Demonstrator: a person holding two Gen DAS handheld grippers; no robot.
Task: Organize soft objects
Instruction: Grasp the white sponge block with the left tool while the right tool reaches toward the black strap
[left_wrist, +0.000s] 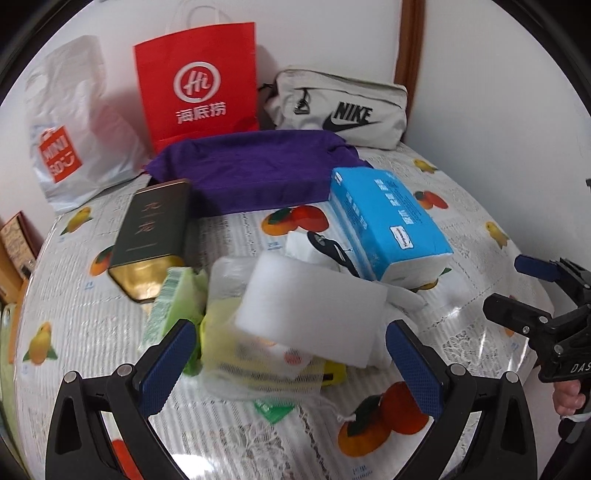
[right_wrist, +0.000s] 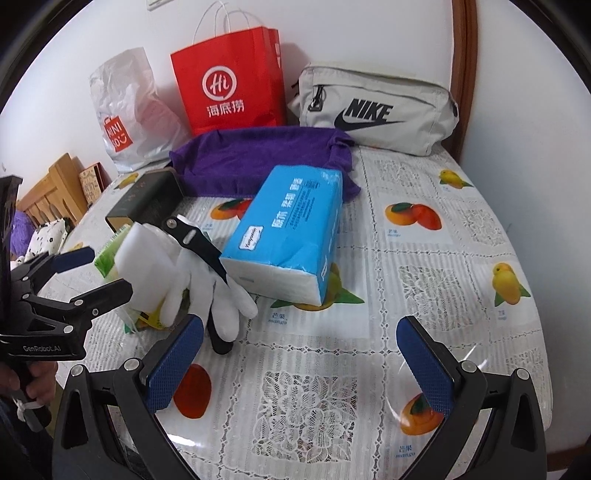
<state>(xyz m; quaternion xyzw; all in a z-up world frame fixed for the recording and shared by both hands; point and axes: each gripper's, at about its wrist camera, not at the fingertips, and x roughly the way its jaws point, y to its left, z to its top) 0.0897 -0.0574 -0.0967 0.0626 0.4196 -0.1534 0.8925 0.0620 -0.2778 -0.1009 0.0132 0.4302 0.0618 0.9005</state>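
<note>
A white foam sheet (left_wrist: 310, 306) lies on a pile of soft items: a clear plastic bag of yellow things (left_wrist: 258, 365) and a green sponge (left_wrist: 170, 302). My left gripper (left_wrist: 291, 365) is open just in front of this pile, its fingers on either side of it. A white glove (right_wrist: 218, 291) lies beside the pile with a black knife (right_wrist: 195, 243) on it. A blue tissue pack (right_wrist: 288, 236) sits in the middle. A purple cloth (right_wrist: 266, 158) lies behind. My right gripper (right_wrist: 303, 365) is open and empty over bare tablecloth, right of the glove.
A dark tea tin (left_wrist: 151, 236) lies left of the pile. At the back stand a red paper bag (right_wrist: 232, 81), a white Miniso plastic bag (right_wrist: 129, 110) and a grey Nike pouch (right_wrist: 373, 110) against the wall. The table edge (right_wrist: 532, 295) curves at right.
</note>
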